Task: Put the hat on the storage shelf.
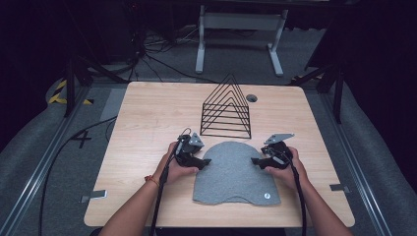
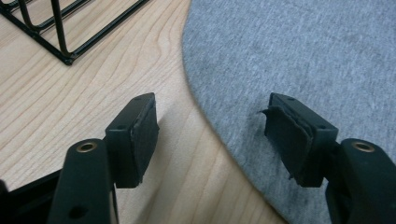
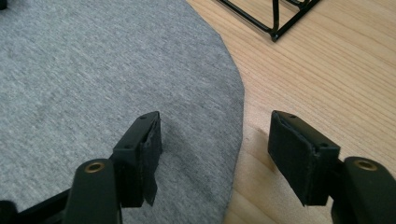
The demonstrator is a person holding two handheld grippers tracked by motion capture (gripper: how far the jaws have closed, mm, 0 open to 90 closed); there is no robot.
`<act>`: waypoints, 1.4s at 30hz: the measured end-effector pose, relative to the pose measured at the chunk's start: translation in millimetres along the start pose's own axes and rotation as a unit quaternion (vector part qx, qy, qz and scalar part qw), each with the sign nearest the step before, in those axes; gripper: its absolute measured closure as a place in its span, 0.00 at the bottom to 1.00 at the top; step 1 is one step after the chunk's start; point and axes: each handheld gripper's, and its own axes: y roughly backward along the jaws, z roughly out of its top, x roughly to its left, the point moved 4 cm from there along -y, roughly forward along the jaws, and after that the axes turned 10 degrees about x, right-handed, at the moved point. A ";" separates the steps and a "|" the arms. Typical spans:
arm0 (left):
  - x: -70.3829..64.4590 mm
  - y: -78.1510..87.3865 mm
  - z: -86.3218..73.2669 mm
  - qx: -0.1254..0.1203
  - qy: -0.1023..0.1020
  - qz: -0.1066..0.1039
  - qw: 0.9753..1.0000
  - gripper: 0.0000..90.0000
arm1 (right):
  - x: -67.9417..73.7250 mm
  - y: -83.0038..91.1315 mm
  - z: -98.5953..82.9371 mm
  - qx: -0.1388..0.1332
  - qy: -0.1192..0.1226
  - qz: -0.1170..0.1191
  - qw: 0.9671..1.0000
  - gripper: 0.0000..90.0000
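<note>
A grey knit hat (image 1: pixel 235 172) lies flat on the wooden table (image 1: pixel 147 123), rounded end toward the far side. My left gripper (image 1: pixel 205 161) sits at the hat's left edge, open, one jaw over the wood and the other over the grey fabric (image 2: pixel 299 56). My right gripper (image 1: pixel 254 161) is at the hat's right edge, also open, straddling the border of the hat (image 3: pixel 93 70). Nothing is held between the left gripper's (image 2: pixel 212 133) jaws or the right gripper's (image 3: pixel 215 144) jaws.
A black wire rack (image 1: pixel 226 109) of triangular frames stands just beyond the hat; its corner appears as the rack (image 2: pixel 56 32) in the left gripper view and the rack (image 3: pixel 275 18) in the right gripper view. A round cable hole (image 1: pixel 252 98) lies beside it. Bare wood surrounds the hat.
</note>
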 end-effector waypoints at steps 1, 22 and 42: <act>-0.3 0.0 0.3 -0.002 -0.002 0.000 1.000 0.41 | 0.0 0.0 0.0 0.000 0.000 0.000 1.000 0.48; -10.4 4.2 1.3 -0.002 -0.018 -0.030 0.999 0.96 | 14.7 6.2 -3.2 -0.009 0.010 0.042 0.999 0.95; -20.3 64.9 31.3 -0.095 -0.037 -0.011 0.995 0.97 | 24.2 76.5 18.4 -0.110 0.053 0.010 0.992 0.95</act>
